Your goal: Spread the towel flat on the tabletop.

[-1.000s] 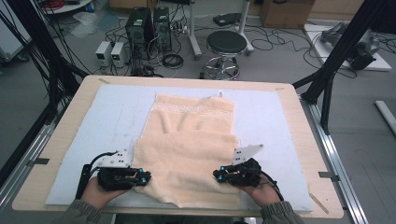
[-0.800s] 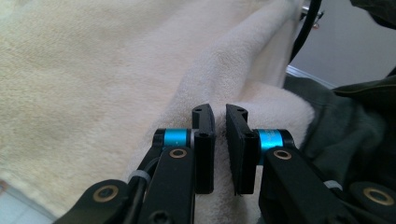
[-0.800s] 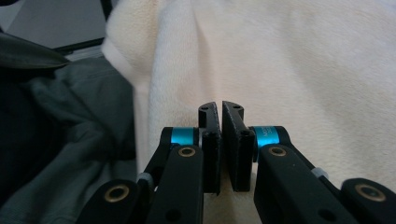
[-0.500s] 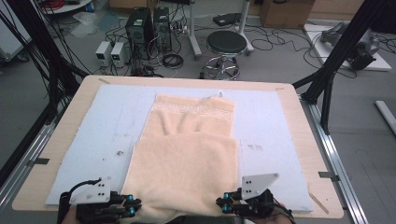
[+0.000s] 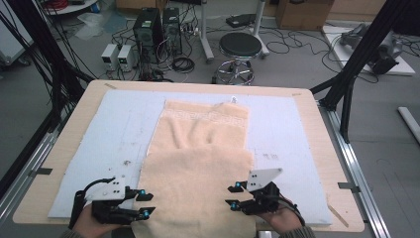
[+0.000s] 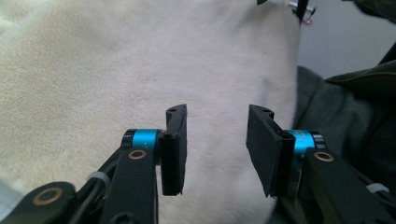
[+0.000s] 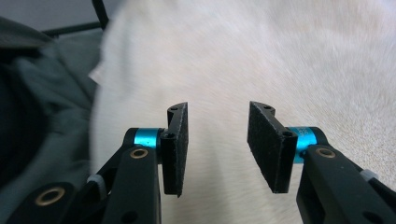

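a peach-coloured, fluffy terry towel [image 5: 198, 163] lies down the middle of the pale blue mat [image 5: 119, 124] that covers the light wooden table [image 5: 317, 129]. the towel is folded over on itself: its near part is a doubled layer whose edge runs straight across the cloth about halfway up, and beyond that edge a single layer stretches to the far side of the mat. that far part carries a woven relief band just inside its far hem and a few soft creases running lengthwise. the near end of the towel reaches the table's near edge and hangs a little over it.

the left tool [image 5: 143, 203] sits at the towel's near left corner, held in the person's left hand [image 5: 89, 225]; its jaws have just been opening and now stand spread, with nothing pinched between them. in the left gripper view the left tool's pads [image 6: 175, 149] hover over the plush pile, and the cloth's surface looks thick, even and unmarked.

the right tool [image 5: 233, 196] is at the towel's near right side, its jaws likewise just opened and spread apart, free of the cloth. in the right gripper view the towel's edge falls beside dark grey clothing [image 7: 42, 107].
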`<state>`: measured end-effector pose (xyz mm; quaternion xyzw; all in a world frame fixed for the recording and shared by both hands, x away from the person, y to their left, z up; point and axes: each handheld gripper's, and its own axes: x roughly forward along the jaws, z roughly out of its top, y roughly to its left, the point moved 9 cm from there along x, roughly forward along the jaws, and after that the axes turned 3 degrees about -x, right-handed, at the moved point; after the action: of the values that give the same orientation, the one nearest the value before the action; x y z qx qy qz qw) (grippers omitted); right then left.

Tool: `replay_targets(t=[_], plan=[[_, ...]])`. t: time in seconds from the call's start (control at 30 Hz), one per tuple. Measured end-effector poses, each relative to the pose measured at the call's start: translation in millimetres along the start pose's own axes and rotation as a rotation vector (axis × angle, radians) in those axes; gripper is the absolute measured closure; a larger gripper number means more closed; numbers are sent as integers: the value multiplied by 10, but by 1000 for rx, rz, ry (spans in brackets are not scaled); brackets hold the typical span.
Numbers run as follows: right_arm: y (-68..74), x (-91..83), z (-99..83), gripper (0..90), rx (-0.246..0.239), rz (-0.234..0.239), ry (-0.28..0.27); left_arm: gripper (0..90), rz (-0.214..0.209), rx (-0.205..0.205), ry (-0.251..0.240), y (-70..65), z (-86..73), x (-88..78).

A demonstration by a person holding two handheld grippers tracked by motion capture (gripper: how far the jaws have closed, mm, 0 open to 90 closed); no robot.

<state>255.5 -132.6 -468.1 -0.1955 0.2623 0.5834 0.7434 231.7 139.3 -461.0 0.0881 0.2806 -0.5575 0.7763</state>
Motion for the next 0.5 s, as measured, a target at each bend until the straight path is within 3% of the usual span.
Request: replay_targets(t=[0.1,0.2,0.23,0.3,0.37,0.43,0.5], plan=[[-142,172,-115,573,2,3,54,547,3,-7,49,124,-91,157],[-164,286,-210,610,-7,21,101,547,-7,-12,119,188,-238,271],[-161,283,-212,652,-15,13,95,549,-10,-8,95,182,-242,278],[-149,272,-217,774,4,30,95,592,7,-5,93,190,-249,271],[-129,273,-220,851,3,40,93,711,10,8,93,176,-259,269],[-102,267,-207,861,-9,32,101,812,3,18,107,148,-263,266],[-40,242,-172,862,-13,50,90,850,-12,29,111,100,-255,258]])
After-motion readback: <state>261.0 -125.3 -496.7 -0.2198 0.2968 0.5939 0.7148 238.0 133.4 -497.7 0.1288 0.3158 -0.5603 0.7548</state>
